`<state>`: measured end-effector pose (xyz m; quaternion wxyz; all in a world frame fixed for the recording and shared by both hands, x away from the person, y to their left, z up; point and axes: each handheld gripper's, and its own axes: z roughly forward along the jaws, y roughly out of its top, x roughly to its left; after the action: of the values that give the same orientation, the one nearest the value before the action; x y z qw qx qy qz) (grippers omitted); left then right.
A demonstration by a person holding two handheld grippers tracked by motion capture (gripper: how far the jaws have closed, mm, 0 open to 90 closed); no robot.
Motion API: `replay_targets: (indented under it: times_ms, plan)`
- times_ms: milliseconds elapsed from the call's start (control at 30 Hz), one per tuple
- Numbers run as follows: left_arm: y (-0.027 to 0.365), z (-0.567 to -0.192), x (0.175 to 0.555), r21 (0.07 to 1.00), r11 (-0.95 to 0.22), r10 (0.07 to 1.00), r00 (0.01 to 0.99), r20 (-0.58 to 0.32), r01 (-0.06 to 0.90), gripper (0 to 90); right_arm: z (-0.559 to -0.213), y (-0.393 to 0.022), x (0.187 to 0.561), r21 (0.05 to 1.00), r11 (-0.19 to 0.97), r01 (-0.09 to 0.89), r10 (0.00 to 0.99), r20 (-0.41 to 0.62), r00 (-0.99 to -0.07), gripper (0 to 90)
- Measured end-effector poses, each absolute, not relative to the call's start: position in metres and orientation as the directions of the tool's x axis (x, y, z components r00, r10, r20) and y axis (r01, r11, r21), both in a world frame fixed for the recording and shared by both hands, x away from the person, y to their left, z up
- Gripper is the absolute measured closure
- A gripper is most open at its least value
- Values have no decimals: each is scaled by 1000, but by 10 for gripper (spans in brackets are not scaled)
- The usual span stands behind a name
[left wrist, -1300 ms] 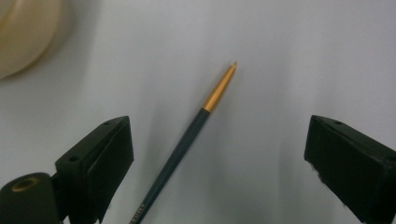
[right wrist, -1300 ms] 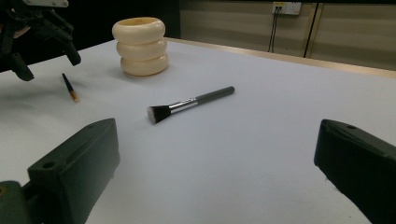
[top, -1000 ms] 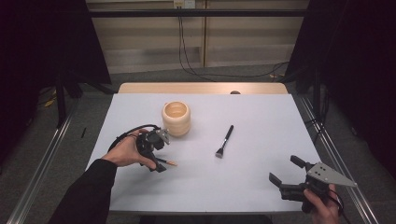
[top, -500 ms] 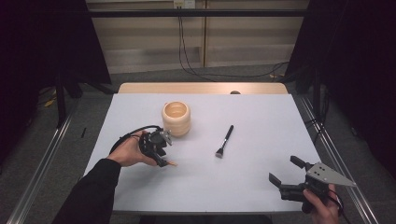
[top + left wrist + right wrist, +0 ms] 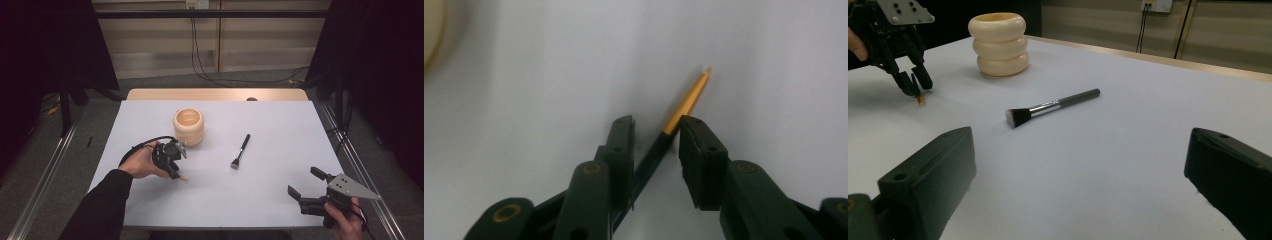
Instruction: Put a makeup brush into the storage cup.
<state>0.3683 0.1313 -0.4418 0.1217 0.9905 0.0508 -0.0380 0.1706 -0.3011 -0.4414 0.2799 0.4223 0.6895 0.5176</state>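
White-topped table [image 5: 280, 200], bare wooden strip along far edge. On it: cream ringed pot [image 5: 189, 126] upright, left of centre toward the far side; black-handled makeup brush [image 5: 240, 151] lying flat right of the pot, bristles toward near side. Thin brush with gold ferrule [image 5: 687, 103] lies flat near-left, just near of the pot.

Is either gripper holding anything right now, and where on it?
The left gripper straddles a thin brush lying on the table, at its dark handle just below the gold ferrule; jaws not yet closed. The right gripper holds nothing.
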Motion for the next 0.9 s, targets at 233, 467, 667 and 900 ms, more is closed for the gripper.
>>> replay_targets:
  times_ms: [233, 467, 667, 900]
  plan:
    - [130, -444, 368, 233, -968, 79, 993, -87, 97, 720, -441, -301, 170, 950, 111, 292, 870, 49, -490, 0]
    - [128, -444, 367, 215, -972, 75, 993, -86, 92, 760, -441, -301, 171, 949, 109, 295, 872, 51, -487, 0]
    - [126, -446, 366, 216, -972, 77, 994, -81, 93, 800, -442, -301, 170, 950, 106, 295, 873, 53, -485, 0]
    - [127, -446, 367, 228, -964, 113, 988, -106, 135, 839, -442, -301, 171, 949, 110, 297, 873, 51, -485, 0]
